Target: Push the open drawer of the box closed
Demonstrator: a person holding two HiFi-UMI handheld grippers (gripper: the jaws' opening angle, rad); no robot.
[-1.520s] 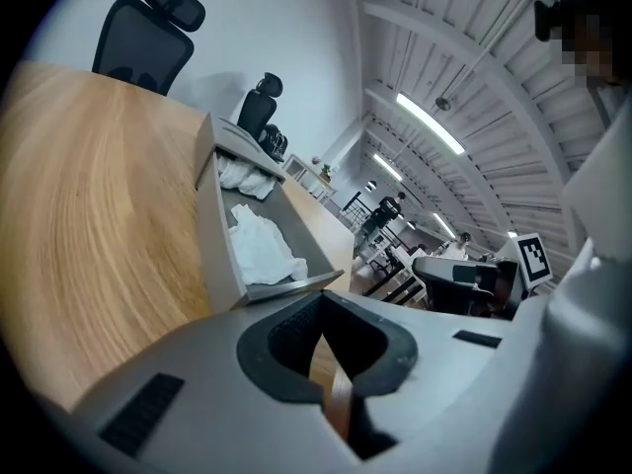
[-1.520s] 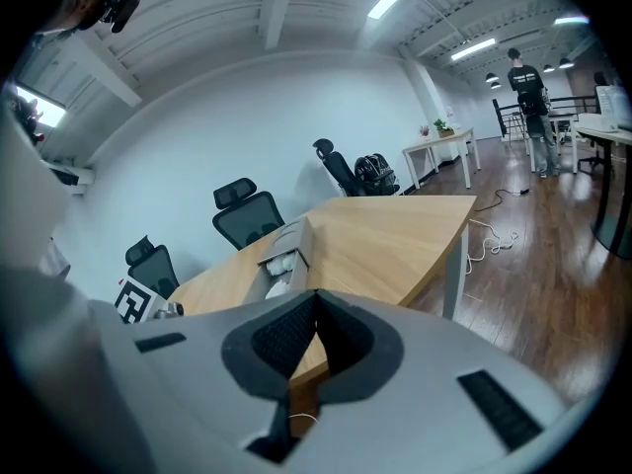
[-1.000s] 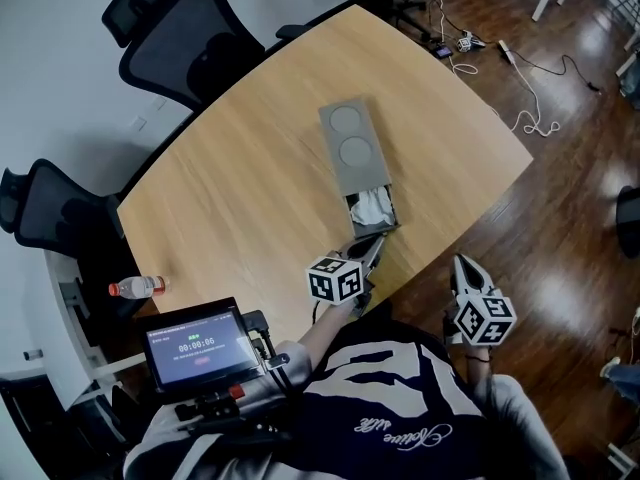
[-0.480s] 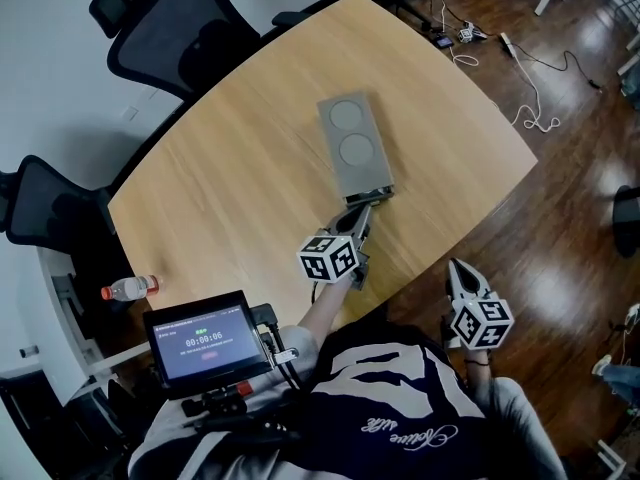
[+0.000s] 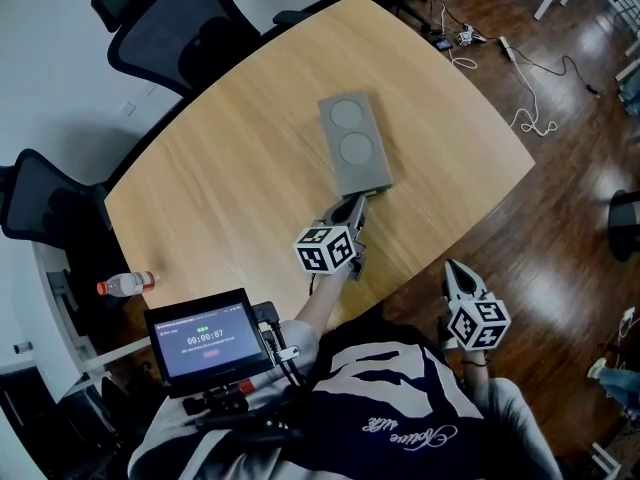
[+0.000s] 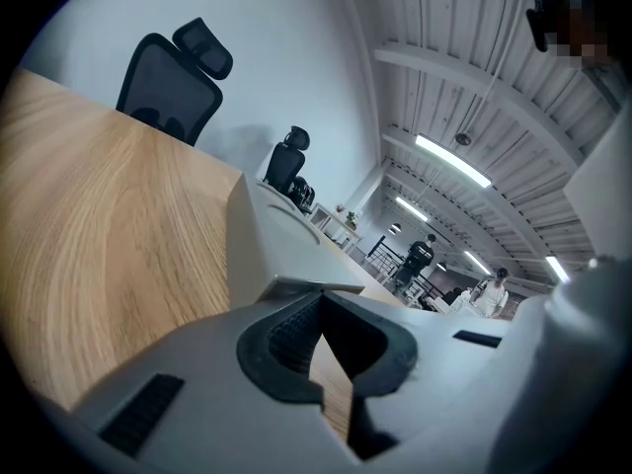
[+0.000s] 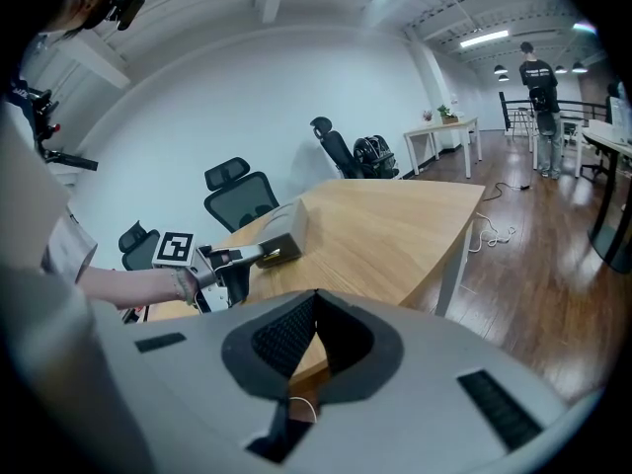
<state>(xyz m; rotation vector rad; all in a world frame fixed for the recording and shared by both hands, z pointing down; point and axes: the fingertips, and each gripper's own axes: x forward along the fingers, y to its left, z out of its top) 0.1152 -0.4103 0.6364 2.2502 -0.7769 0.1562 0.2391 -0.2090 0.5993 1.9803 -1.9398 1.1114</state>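
The grey box (image 5: 354,144) lies on the wooden table (image 5: 250,168), two round recesses in its top. Its drawer front (image 5: 370,190) sits flush with the box's near end, so nothing of the inside shows. My left gripper (image 5: 357,206) is shut, with its tips against that near end. In the left gripper view the box (image 6: 259,227) fills the space just beyond the shut gripper (image 6: 321,300). My right gripper (image 5: 451,269) is shut with nothing in it and hangs off the table over the floor. Its view shows the box (image 7: 283,225) and the left gripper (image 7: 259,256) touching it.
Black office chairs (image 5: 185,30) stand along the far-left table edge. A plastic bottle (image 5: 124,285) and a tablet screen (image 5: 205,342) are at lower left. Cables (image 5: 530,88) lie on the wood floor to the right. Other people stand far off.
The drawer, open a second ago with something white inside, has slid into the box. My left gripper moved forward with it. The right gripper barely moved.
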